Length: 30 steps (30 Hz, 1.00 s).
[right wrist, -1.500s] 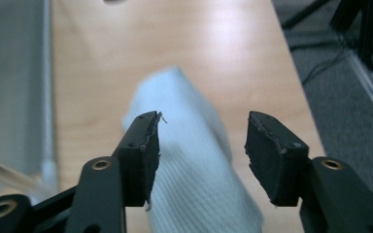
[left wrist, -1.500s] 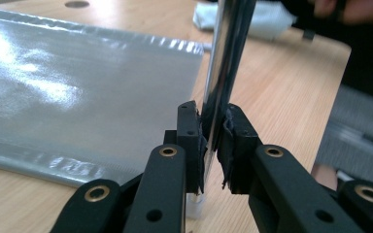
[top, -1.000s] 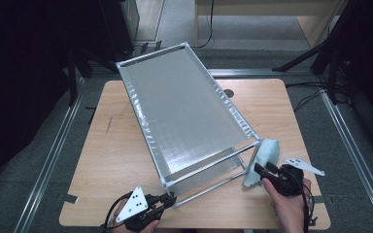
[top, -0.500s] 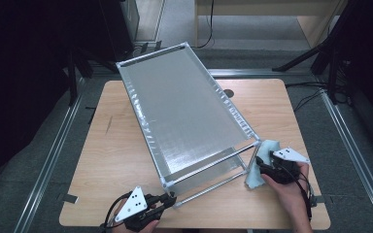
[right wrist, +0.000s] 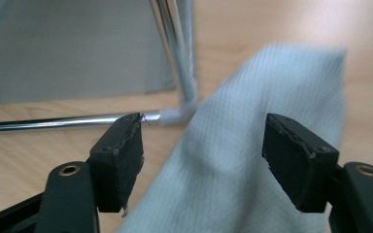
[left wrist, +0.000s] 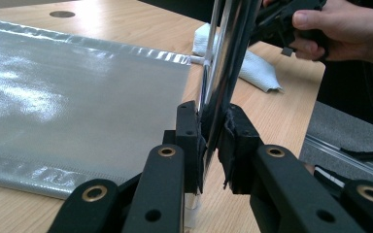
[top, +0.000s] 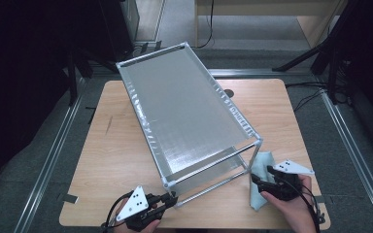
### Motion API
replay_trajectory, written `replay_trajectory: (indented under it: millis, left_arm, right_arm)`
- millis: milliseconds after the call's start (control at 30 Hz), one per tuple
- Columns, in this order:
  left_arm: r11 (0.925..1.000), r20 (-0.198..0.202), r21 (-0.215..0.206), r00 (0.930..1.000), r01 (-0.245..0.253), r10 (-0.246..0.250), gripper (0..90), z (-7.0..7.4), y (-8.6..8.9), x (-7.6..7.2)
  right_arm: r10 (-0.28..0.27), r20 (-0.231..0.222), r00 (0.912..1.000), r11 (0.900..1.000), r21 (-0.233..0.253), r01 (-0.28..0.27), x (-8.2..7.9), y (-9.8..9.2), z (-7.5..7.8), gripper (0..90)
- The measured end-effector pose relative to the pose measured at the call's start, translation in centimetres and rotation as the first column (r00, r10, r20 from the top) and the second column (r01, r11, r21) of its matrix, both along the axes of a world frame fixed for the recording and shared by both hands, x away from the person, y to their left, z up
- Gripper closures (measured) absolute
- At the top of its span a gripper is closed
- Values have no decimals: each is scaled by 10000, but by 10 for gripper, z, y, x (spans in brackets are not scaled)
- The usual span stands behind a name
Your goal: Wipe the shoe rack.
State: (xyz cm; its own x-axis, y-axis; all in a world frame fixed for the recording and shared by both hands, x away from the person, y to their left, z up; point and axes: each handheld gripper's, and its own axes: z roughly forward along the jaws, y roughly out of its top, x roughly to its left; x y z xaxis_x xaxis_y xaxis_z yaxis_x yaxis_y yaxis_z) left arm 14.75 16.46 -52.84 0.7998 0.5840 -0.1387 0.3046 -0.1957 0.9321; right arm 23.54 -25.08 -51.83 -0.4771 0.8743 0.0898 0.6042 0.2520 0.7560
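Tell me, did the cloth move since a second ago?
Yes. The pale cloth leaned up against the metal frame's near right corner post a second ago; now it lies flat on the table beside that post, under the open right gripper.

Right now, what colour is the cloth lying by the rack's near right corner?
Pale blue-green, with a fine ribbed weave; the soft folded cloth shows best in the right gripper view.
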Motion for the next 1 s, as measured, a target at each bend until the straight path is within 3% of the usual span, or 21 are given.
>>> replay_trajectory:
  millis: [67, 100, 133, 167, 233, 333, 433, 467, 533, 567, 667, 700, 767, 867, 1000]
  left_arm:
    - [10000, 13, 19, 10000, -6, 6, 794, 0, 0, 0]
    - [10000, 24, 32, 10000, 4, -4, 793, 0, 0, 0]
    - [10000, 24, 32, 10000, 4, -4, 793, 0, 0, 0]
    - [10000, 32, 46, 10000, 22, -22, 793, 0, 1, 0]
    - [10000, 7, -2, 10000, 53, -53, 792, 0, 1, 1]
    - [10000, 10, 5, 10000, 59, -59, 792, 0, 0, 1]
    - [10000, -2, -28, 10000, 40, -40, 792, 0, -1, 2]
    - [10000, -2, -28, 10000, 40, -40, 792, 0, -1, 2]
    - [10000, 27, 10, 10000, -22, 22, 793, 0, -3, 1]
    - [10000, 52, 37, 10000, -31, 31, 794, 0, -3, 1]
    - [10000, 68, 59, 10000, -24, 24, 795, 0, -3, 0]
    - [10000, 69, 70, 10000, -19, 19, 795, 0, -2, 0]
    - [10000, 75, 73, 10000, -20, 20, 795, 0, -2, 0]
    - [10000, 70, 67, 10000, -8, 8, 795, 0, -2, 0]
    - [10000, 70, 68, 10000, 7, -7, 796, 0, -2, 0]
  right_arm:
    - [219, 736, 9971, 9977, -651, -171, -1, -4, 4, 314]
    - [447, 883, 9951, 9960, -816, -375, -2, -8, 5, 320]
    - [447, 883, 9951, 9960, -816, -375, -2, -8, 5, 320]
    - [921, 747, 9929, 9943, -597, -878, -6, -22, 6, 376]
    - [796, 757, 9939, 9947, -714, -742, -7, -30, 2, 408]
    - [808, 304, 9963, 9908, -1117, -769, -5, -37, -14, 384]
    - [1516, 113, 9884, 9827, -1092, -1494, -6, -25, -21, 328]
    - [1606, 71, 9870, 9790, -1285, -1583, -5, -16, -23, 297]
    - [1438, 104, 9895, 9737, -1798, -1397, -5, -2, -26, 258]
    - [1194, 183, 9927, 9783, -1729, -1145, -4, 8, -27, 253]
    - [928, 365, 9950, 9779, -1916, -842, -3, 24, -28, 200]
    - [909, 668, 9936, 9693, -2349, -729, -5, 41, -27, 131]
    - [806, 866, 9930, 9686, -2419, -576, -5, 44, -25, 104]
    - [294, 604, 9977, 9728, -2314, -147, 1, 40, -28, 24]
    - [445, 258, 9987, 9839, -1745, -394, 8, 36, -33, 79]
